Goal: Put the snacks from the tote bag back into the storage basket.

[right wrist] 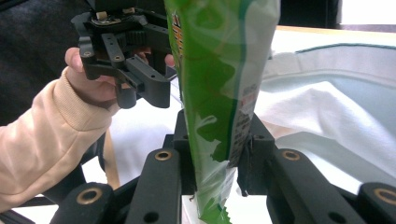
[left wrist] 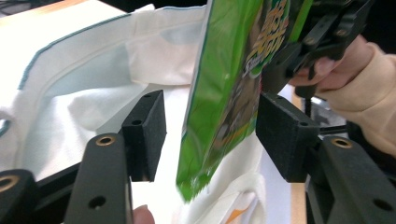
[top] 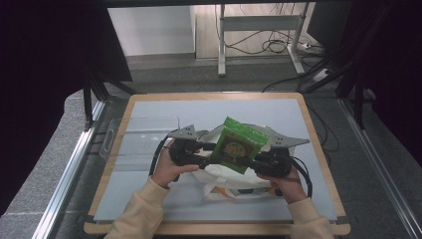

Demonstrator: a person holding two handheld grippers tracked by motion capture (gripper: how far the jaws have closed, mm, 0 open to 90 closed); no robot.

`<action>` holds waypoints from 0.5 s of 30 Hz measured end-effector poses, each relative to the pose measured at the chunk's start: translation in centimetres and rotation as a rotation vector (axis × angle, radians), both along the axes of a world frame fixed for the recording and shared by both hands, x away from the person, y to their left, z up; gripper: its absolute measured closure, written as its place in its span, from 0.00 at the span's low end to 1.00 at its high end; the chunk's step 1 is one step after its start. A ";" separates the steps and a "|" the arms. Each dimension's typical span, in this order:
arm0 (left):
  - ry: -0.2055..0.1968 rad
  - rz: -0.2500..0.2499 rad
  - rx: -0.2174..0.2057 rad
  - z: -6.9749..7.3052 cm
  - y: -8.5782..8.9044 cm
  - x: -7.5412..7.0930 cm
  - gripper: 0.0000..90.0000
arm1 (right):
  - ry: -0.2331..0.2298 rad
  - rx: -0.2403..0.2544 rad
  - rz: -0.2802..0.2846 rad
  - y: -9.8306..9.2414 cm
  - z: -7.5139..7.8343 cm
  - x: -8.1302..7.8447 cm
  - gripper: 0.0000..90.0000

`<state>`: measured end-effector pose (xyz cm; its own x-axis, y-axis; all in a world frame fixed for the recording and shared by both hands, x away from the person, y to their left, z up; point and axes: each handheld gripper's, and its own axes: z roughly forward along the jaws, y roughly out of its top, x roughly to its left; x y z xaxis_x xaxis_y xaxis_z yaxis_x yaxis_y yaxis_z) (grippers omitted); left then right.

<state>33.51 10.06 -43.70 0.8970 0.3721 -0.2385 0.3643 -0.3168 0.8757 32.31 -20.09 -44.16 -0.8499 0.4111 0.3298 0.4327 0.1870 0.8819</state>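
The right gripper [right wrist: 215, 154] is clamped on the lower edge of a green snack pouch [right wrist: 219, 79], its pads pressing both faces. The left gripper [left wrist: 210, 128] stands wide at the pouch's other edge, with gaps between pads and foil (the pouch passes between them untouched). The pouch stands upright, tilted slightly, just above a white tote bag [top: 224, 181] that lies crumpled beneath it. Left of the pouch lies a clear plastic tray [top: 134, 137].
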 end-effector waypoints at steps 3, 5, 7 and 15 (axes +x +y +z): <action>-0.005 0.007 0.009 0.0 0.1 0.0 0.45 | -0.012 -0.015 -0.015 -0.3 0.2 0.0 0.80; -0.007 0.012 0.016 0.0 0.2 0.0 0.45 | -0.022 -0.039 -0.030 -0.5 0.3 0.1 0.80; -0.015 0.018 0.028 0.0 0.3 -0.1 0.45 | -0.026 -0.053 -0.039 -0.7 0.4 0.1 0.80; -0.030 0.035 0.050 0.2 0.6 -0.2 0.45 | -0.040 -0.110 -0.057 -1.0 0.5 0.3 0.80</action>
